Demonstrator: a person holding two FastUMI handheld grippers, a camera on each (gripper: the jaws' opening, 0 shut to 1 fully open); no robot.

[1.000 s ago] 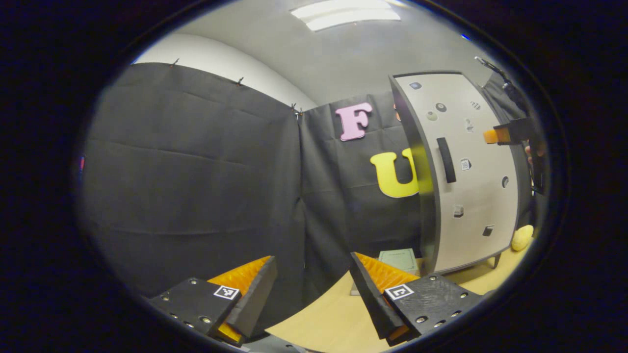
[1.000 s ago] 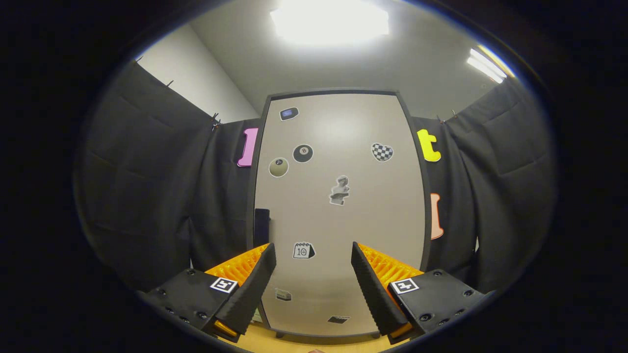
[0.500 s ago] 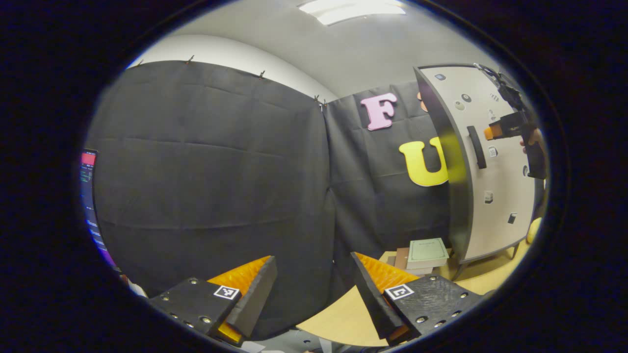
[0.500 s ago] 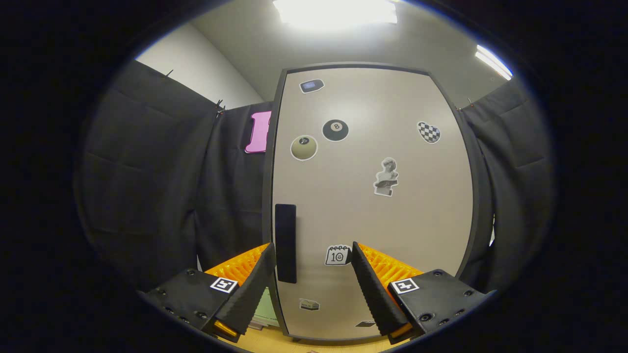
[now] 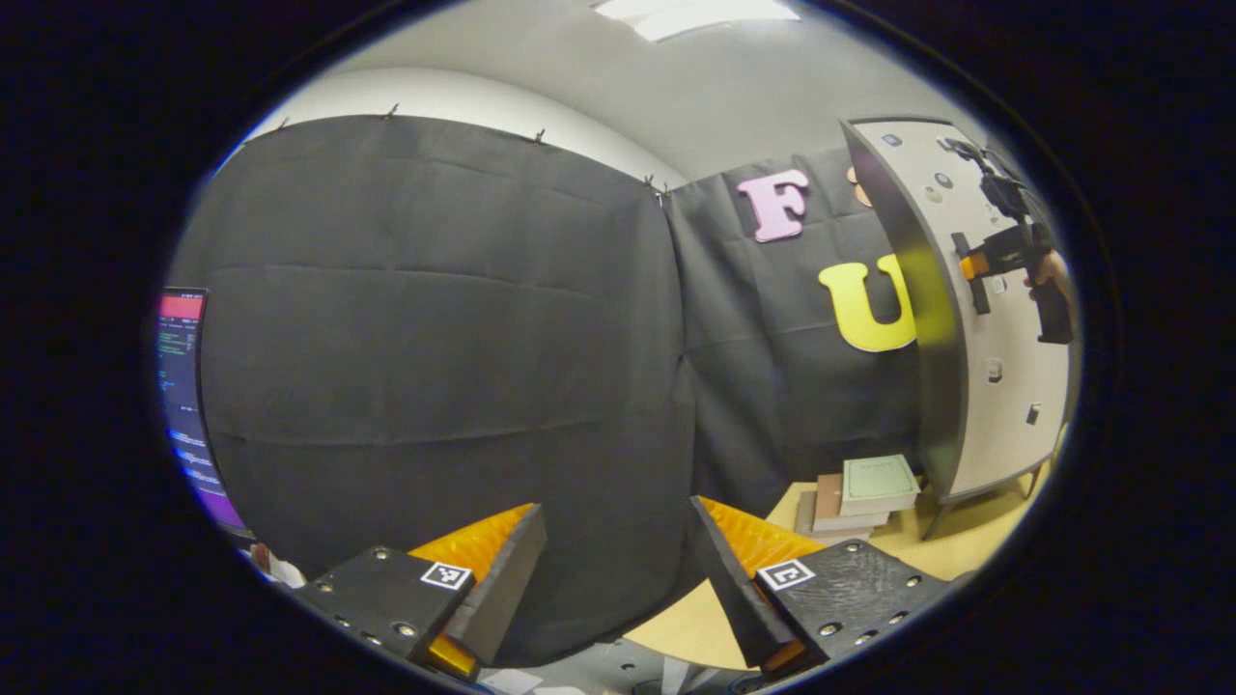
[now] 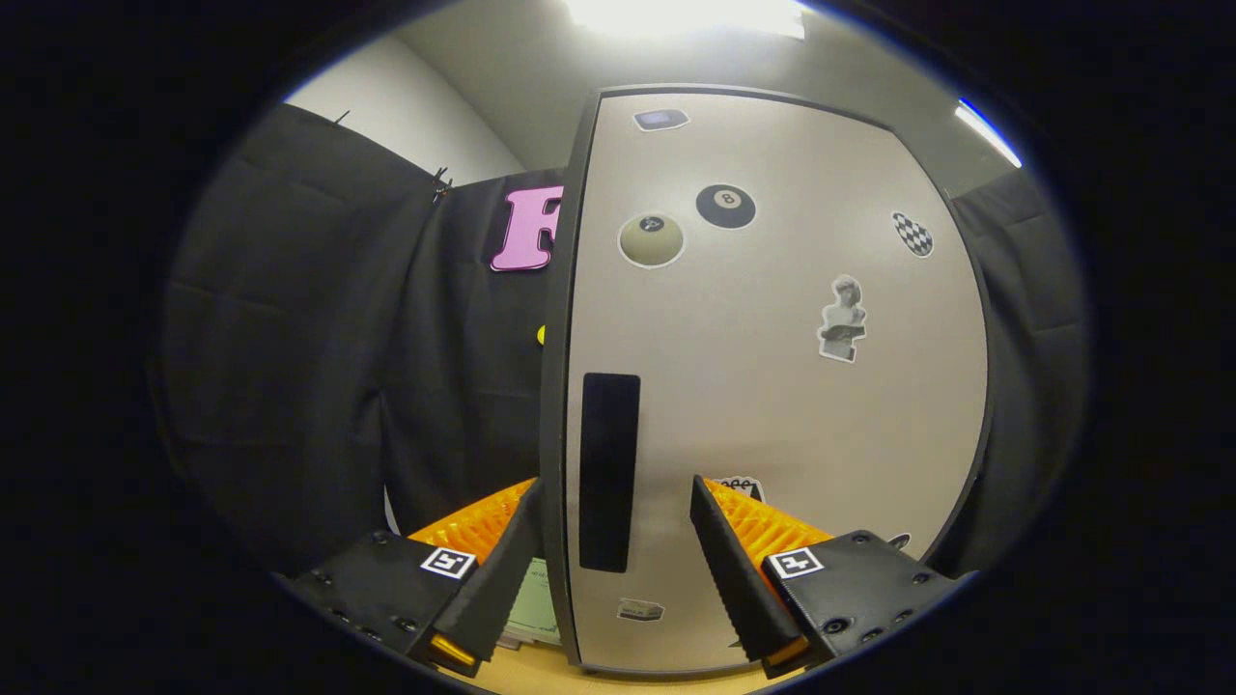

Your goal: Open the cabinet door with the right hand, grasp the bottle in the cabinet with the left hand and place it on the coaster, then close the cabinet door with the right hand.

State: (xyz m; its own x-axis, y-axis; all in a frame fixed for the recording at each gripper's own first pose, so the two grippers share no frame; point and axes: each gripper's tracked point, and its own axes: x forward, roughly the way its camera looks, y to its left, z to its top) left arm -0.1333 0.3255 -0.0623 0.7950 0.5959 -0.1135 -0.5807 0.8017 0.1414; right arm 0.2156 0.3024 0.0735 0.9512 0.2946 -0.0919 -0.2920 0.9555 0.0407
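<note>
right tongs (image 6: 613, 541) spread, level at door handle (image 6: 608, 470) | left tongs (image 5: 613, 569) spread

Bright rectangular ceiling light panels (image 6: 681, 14) blow out to white glare in the right gripper view, casting a soft sheen on the flat beige cabinet door (image 6: 772, 386). Fisheye distortion bows its edges. The left gripper view is dimmer, sharp at centre, softer toward the rim.

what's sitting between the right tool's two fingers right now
In the right gripper view, the cabinet door's dark vertical handle stands in the gap of the open right tool, lined up between its fingers; contact cannot be told.
</note>
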